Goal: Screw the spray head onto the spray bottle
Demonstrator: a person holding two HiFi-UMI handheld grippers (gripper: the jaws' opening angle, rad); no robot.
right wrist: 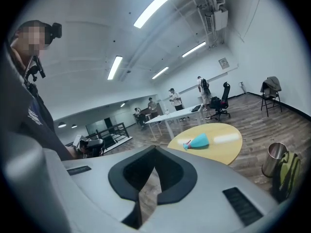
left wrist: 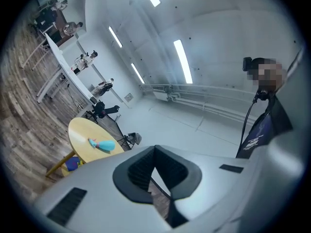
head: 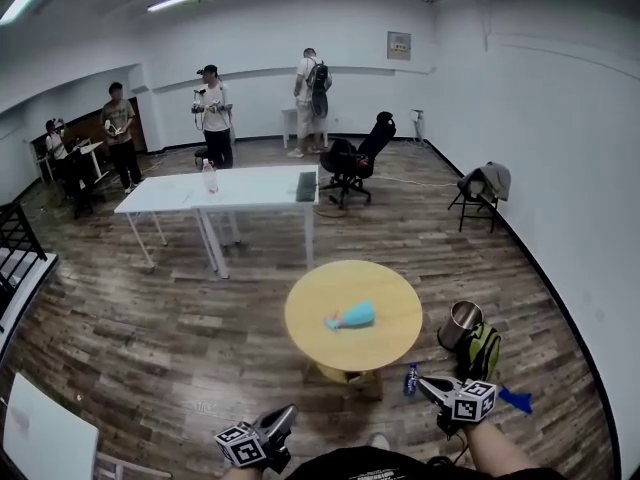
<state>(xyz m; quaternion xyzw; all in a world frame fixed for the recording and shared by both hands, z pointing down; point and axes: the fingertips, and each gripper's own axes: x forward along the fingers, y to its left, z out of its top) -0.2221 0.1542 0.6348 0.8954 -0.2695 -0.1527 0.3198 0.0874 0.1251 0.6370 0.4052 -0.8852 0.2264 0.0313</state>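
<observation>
A light-blue spray bottle (head: 353, 315) lies on its side on the round yellow table (head: 390, 293), its narrow end pointing left. From here I cannot tell the spray head apart from the bottle. Both grippers are well short of the table, at the bottom of the head view. My left gripper (head: 284, 417) is shut and empty, and my right gripper (head: 426, 384) is shut and empty. The left gripper view has the bottle (left wrist: 102, 144) far off at the left, past the closed left gripper (left wrist: 154, 173). In the right gripper view the bottle (right wrist: 198, 141) lies ahead of the closed right gripper (right wrist: 154, 171).
A steel bin (head: 460, 325), a green backpack (head: 482, 350) and a small blue bottle (head: 410, 379) stand on the floor right of the round table. Behind it are long white tables (head: 235, 189), an office chair (head: 356, 158), a folding chair (head: 482, 191) and several people.
</observation>
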